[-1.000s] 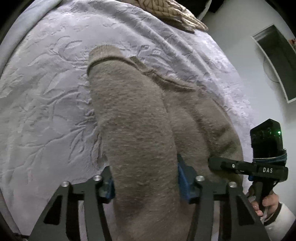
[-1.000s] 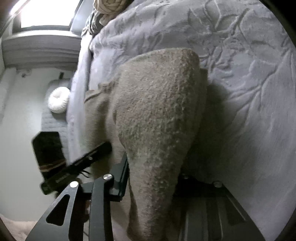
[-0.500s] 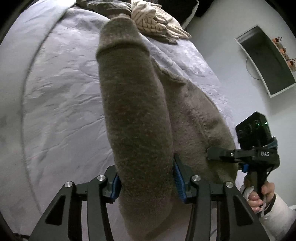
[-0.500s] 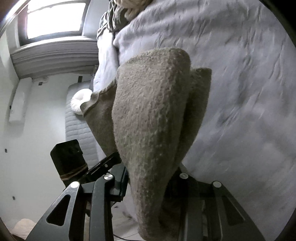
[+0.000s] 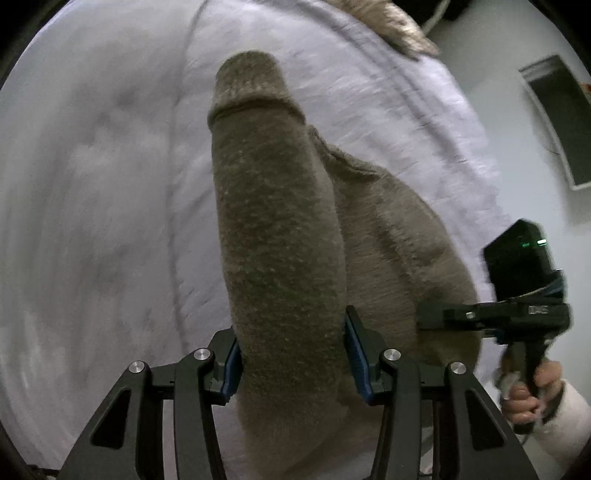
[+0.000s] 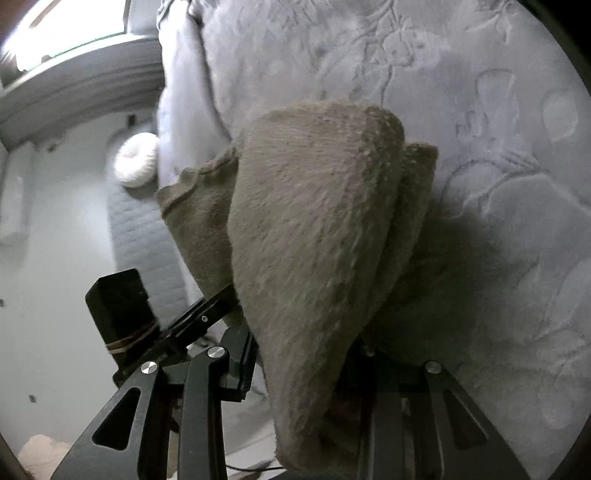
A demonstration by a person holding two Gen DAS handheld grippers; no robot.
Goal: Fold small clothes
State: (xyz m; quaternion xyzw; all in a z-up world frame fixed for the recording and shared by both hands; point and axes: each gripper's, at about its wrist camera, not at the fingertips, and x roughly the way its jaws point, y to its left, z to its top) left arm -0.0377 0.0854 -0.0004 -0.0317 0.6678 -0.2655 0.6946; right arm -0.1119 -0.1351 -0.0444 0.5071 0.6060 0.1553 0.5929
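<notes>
We hold the brown sweater (image 5: 284, 236) aloft over the bed (image 5: 92, 184), left claw (image 5: 291, 354) and right claw (image 6: 303, 354) each clamped on fabric; its sleeve, dangling toward twelve o'clock, could bunch the fold.

text: none legible | right tongs (image 5: 436, 319): white marking on body, too blurred to read

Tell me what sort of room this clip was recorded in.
Most likely a bedroom. A pale quilted bedspread with an embossed leaf pattern covers a wide bed, a window sits above its far end, and a brown knit garment hangs over it, ready for folding.
</notes>
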